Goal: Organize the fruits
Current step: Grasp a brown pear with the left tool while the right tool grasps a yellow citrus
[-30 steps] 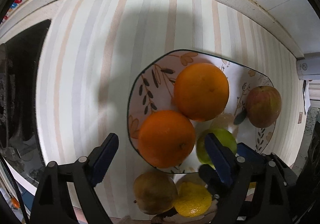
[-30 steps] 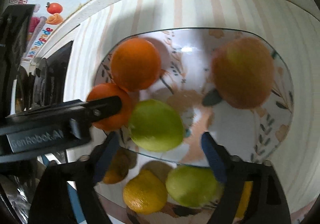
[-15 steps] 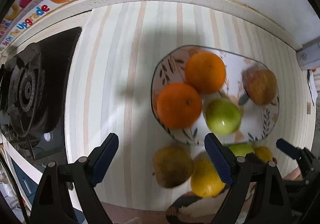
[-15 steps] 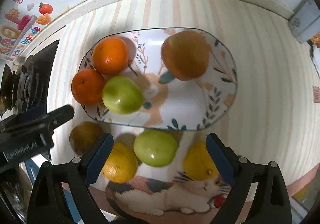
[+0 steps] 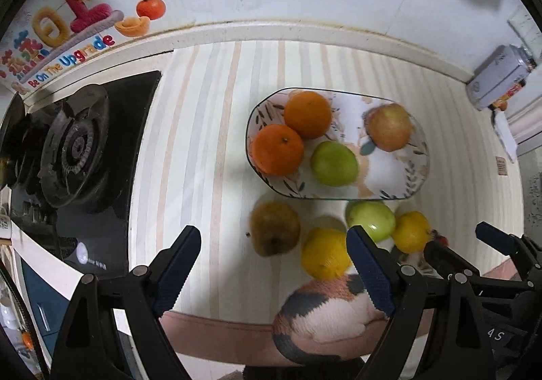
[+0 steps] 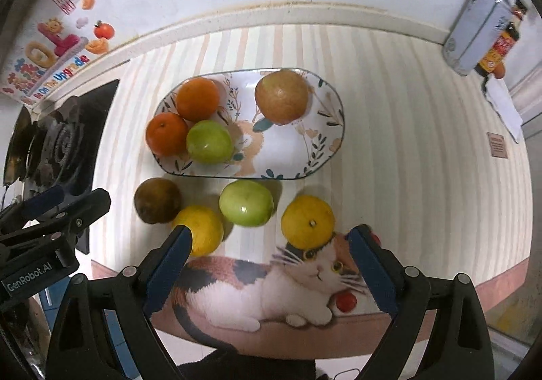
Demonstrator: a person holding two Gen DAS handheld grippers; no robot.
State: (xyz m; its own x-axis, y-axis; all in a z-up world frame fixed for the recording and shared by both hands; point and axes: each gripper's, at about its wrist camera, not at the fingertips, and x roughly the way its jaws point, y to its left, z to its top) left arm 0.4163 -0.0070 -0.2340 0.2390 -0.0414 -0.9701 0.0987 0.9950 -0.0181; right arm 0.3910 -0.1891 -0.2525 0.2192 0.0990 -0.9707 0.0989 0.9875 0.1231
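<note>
An oval floral plate (image 6: 325, 149) on a striped counter mat (image 6: 406, 143) holds two oranges (image 6: 198, 99), a green apple (image 6: 210, 142) and a reddish apple (image 6: 282, 97). Just in front of it, on the mat, lie a brown fruit (image 6: 157, 199), two yellow citrus (image 6: 307, 219) and another green apple (image 6: 246, 202). The left gripper (image 5: 274, 265) and the right gripper (image 6: 269, 261) hover above, jaws wide apart and empty.

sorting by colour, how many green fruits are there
2. One green fruit lies on the plate, touching the oranges. The other green fruit sits on the mat just in front of the plate. None looks hidden.
</note>
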